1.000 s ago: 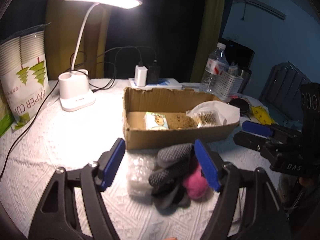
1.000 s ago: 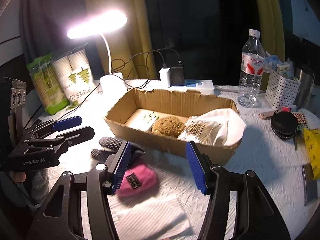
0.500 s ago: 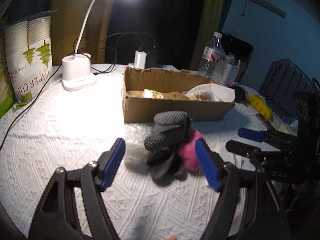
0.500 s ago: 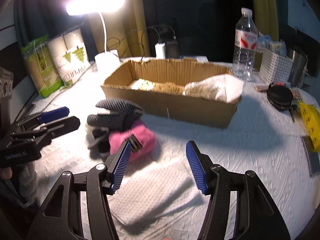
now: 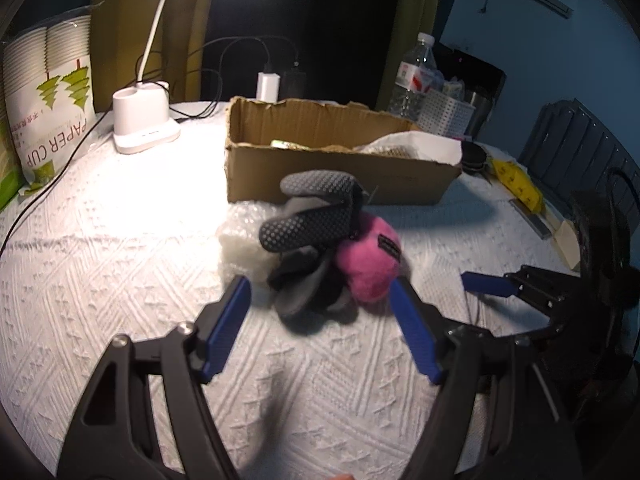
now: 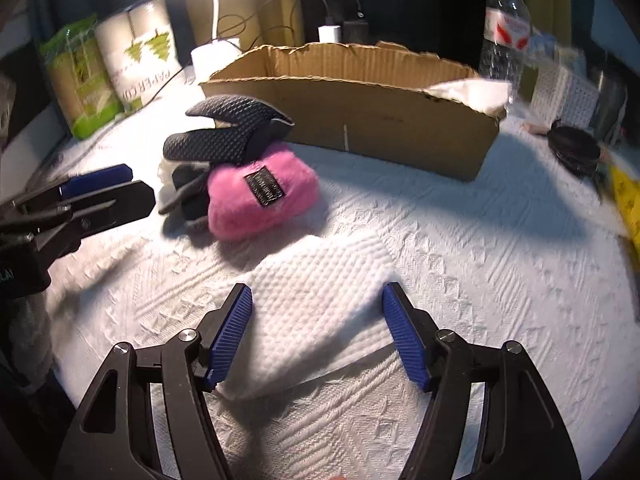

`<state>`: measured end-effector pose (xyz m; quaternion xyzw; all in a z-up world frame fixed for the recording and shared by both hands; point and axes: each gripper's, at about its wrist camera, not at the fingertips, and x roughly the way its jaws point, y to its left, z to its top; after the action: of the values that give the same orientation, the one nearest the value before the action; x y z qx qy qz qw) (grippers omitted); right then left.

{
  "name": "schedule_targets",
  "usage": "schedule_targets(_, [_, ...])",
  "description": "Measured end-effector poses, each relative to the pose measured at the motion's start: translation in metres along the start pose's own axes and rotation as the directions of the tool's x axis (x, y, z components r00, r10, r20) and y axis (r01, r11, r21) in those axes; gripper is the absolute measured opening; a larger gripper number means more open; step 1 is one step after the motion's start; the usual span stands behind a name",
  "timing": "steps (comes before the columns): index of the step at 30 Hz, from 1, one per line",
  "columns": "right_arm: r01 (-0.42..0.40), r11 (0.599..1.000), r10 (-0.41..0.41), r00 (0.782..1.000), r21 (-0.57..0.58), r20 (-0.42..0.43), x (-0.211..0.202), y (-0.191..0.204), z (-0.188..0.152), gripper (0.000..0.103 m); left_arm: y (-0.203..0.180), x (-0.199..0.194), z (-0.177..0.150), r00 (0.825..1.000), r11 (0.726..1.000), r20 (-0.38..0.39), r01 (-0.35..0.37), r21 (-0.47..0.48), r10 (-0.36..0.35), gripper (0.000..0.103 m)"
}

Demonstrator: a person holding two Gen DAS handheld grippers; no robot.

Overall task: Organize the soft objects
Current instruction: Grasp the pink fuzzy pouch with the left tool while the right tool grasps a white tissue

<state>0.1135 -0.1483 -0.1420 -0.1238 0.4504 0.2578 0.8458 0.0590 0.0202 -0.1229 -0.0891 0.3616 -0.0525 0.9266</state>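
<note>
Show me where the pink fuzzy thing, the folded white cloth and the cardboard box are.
pink fuzzy thing (image 6: 260, 200): right wrist view, its front face.
folded white cloth (image 6: 320, 300): right wrist view, its middle.
cardboard box (image 6: 380, 116): right wrist view, near wall.

Both grippers alike: left gripper (image 5: 320, 304) & right gripper (image 6: 316, 312) w/ black plastic arms, triangular cut-outs, silver screws at pivots, blue ribbed pads on fingertips (image 6: 234, 332); white lettering on the black housings

it looks like a room in a home. a table with white embossed cloth (image 5: 100, 264) holds a desk lamp (image 5: 144, 120), paper cup packs (image 5: 48, 96), a water bottle (image 6: 504, 28).
</note>
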Motion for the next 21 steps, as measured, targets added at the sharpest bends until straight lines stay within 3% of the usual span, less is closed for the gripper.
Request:
schedule_targets(4, [0.0, 1.0, -0.001, 1.0, -0.015, -0.006, 0.001, 0.002, 0.0, 0.07, -0.007, 0.004, 0.001, 1.0, 1.0, -0.017, -0.011, 0.004, 0.011, 0.074])
schedule_targets(6, [-0.007, 1.0, 0.007, 1.0, -0.029, 0.001, 0.0, 0.001, -0.001, 0.062, -0.012, 0.005, 0.003, 1.0, 1.0, -0.02, -0.012, 0.012, 0.012, 0.074])
schedule_targets(8, [-0.017, 0.999, 0.018, 1.0, -0.038, 0.012, -0.003, 0.0, -0.003, 0.037, -0.018, 0.008, 0.004, 0.999, 1.0, -0.027, -0.017, 0.027, 0.018, 0.074])
schedule_targets(9, [-0.021, 0.999, 0.021, 1.0, -0.036, 0.018, -0.004, -0.003, -0.004, 0.032, -0.02, 0.01, 0.004, 0.999, 0.999, -0.031, -0.019, 0.033, 0.02, 0.074])
schedule_targets(11, [-0.049, 0.998, 0.049, 0.998, -0.028, 0.026, -0.006, -0.01, -0.006, 0.011, -0.027, 0.013, 0.007, 0.999, 0.999, -0.038, -0.024, 0.047, 0.026, 0.074])
schedule_targets(16, [-0.106, 0.994, 0.104, 0.992, 0.028, 0.068, -0.016, -0.031, -0.008, 0.011, -0.046, 0.025, 0.017, 0.999, 0.994, -0.033, -0.032, 0.106, 0.035, 0.074])
schedule_targets(21, [-0.117, 0.99, 0.107, 0.987, 0.077, 0.119, -0.027, -0.058, -0.008, 0.011, -0.062, 0.041, 0.029, 0.999, 0.988, -0.022, -0.043, 0.148, 0.046, 0.074])
